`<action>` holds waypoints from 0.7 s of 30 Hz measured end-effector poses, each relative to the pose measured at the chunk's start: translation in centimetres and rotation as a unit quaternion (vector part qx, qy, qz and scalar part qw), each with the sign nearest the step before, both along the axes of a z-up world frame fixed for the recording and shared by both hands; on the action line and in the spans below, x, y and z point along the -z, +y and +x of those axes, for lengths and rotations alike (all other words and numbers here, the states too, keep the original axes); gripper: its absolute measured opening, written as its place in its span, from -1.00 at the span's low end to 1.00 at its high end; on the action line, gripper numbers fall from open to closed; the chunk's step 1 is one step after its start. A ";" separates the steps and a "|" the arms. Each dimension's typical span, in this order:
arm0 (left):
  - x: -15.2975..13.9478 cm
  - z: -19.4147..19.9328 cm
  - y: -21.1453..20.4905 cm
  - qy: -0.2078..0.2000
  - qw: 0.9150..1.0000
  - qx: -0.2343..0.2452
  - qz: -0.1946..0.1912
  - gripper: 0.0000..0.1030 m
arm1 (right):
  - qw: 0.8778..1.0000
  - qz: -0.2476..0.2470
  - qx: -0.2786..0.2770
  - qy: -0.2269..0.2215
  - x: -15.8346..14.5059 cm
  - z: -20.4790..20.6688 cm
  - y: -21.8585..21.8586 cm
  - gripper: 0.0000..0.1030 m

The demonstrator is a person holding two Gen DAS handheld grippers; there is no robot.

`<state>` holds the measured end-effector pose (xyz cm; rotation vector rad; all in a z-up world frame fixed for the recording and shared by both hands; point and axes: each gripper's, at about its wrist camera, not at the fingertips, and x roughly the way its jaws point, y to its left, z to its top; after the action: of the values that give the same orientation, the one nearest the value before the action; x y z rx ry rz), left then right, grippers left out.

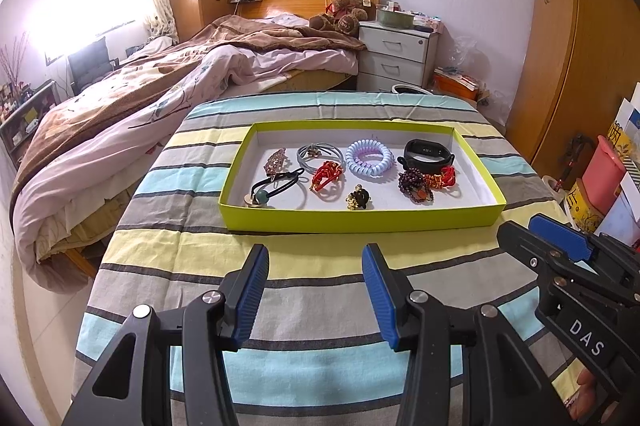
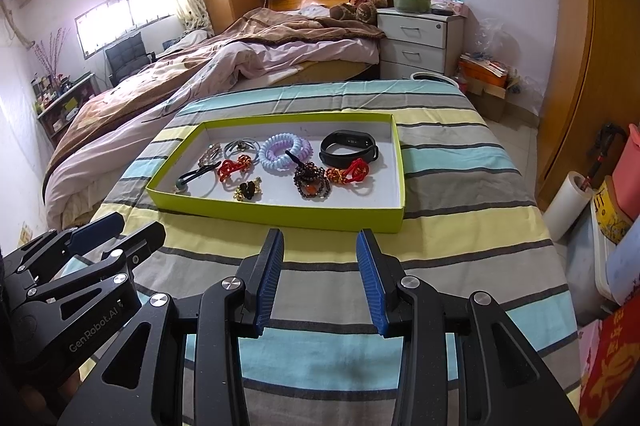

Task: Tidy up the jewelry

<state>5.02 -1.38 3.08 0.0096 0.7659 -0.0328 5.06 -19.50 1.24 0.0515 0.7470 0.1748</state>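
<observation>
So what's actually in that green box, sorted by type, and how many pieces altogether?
In the green box:
Hair ties and coil ties: 3 (black, grey, lilac coil)
Red knotted cord pieces: 2 ()
Hair clips: 2 (brown, gold-and-black)
Bead bracelets: 1
Black wristbands: 1
Total: 9

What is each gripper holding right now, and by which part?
Nothing. The left gripper and right gripper are both open and empty above the striped cloth, short of the green tray where all the jewelry lies.
</observation>
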 end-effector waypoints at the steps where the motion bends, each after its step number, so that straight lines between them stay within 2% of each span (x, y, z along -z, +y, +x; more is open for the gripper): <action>1: 0.0 0.0 0.0 0.000 1.000 -0.001 0.000 -0.07 | 1.000 -0.001 0.001 0.000 0.0 0.0 0.0 -0.25; 21: -0.2 -0.4 -0.2 0.002 1.000 0.000 -0.008 -0.07 | 1.000 0.000 0.000 0.000 -0.1 -0.1 0.0 -0.24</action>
<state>4.65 -1.62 3.27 -0.0048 0.7697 -0.0390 4.95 -19.46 1.38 0.0508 0.7463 0.1736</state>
